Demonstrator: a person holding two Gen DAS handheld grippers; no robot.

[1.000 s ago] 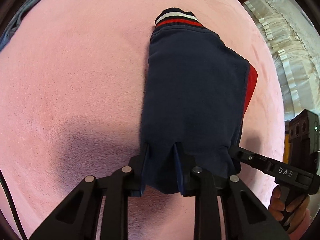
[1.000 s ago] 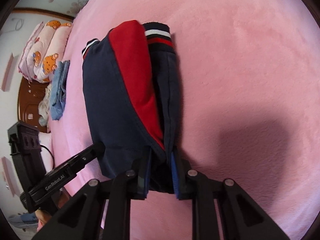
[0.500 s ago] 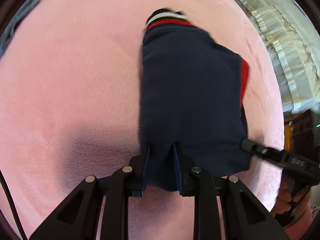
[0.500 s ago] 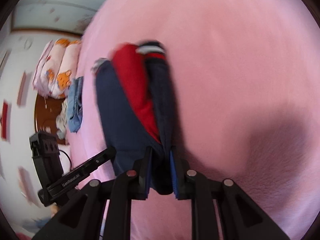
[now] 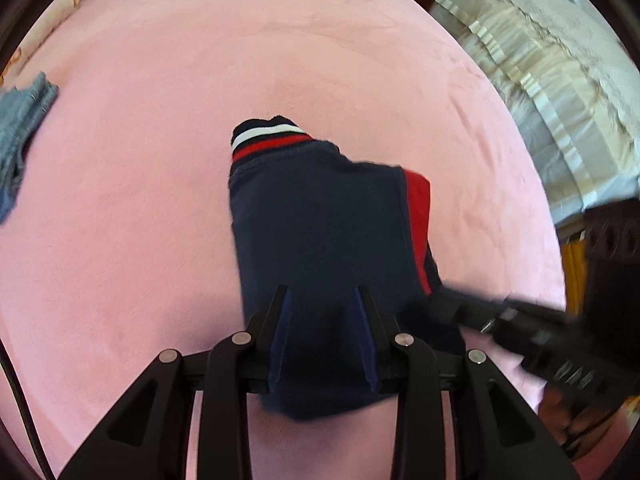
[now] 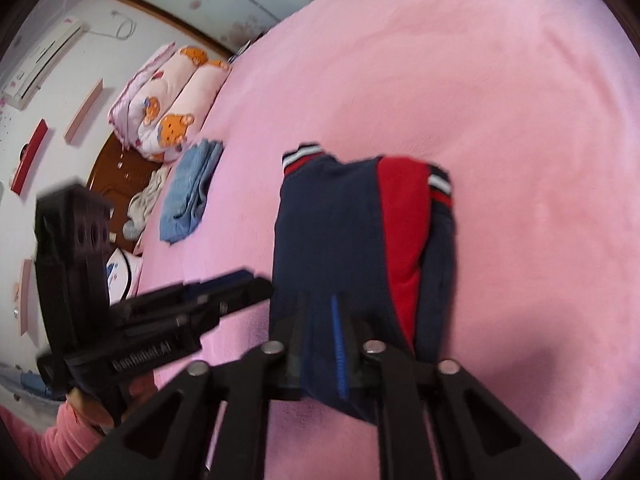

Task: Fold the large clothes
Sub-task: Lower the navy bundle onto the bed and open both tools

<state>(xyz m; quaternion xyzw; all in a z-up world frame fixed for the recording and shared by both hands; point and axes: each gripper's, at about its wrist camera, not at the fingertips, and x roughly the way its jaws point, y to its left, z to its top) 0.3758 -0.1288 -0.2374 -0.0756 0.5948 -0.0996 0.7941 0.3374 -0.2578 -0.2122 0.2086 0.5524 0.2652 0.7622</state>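
Note:
A folded navy garment (image 5: 320,220) with a red panel (image 6: 404,220) and a striped cuff (image 5: 268,136) lies on the pink blanket (image 5: 140,200), its near edge raised. My left gripper (image 5: 322,292) has that edge's left part between its jaws, which are opening while fabric still fills the gap. In the right wrist view the left gripper (image 6: 264,286) comes in at the garment's left corner. My right gripper (image 6: 324,304) is shut tight on the edge's right part, with navy cloth bulging beneath the fingers. In the left wrist view the right gripper (image 5: 436,300) meets the right corner.
Folded blue denim (image 6: 192,188) lies near the blanket's far left edge, beside bear-print pillows (image 6: 168,108). Cream bedding (image 5: 540,80) lies past the blanket's right side. A hand in a pink sleeve (image 6: 40,432) holds the left gripper. Bare pink blanket surrounds the garment.
Both grippers have risen, taking the garment's near edge with them, so more of the bed shows. The left jaws have spread a little and the right jaws have drawn close together.

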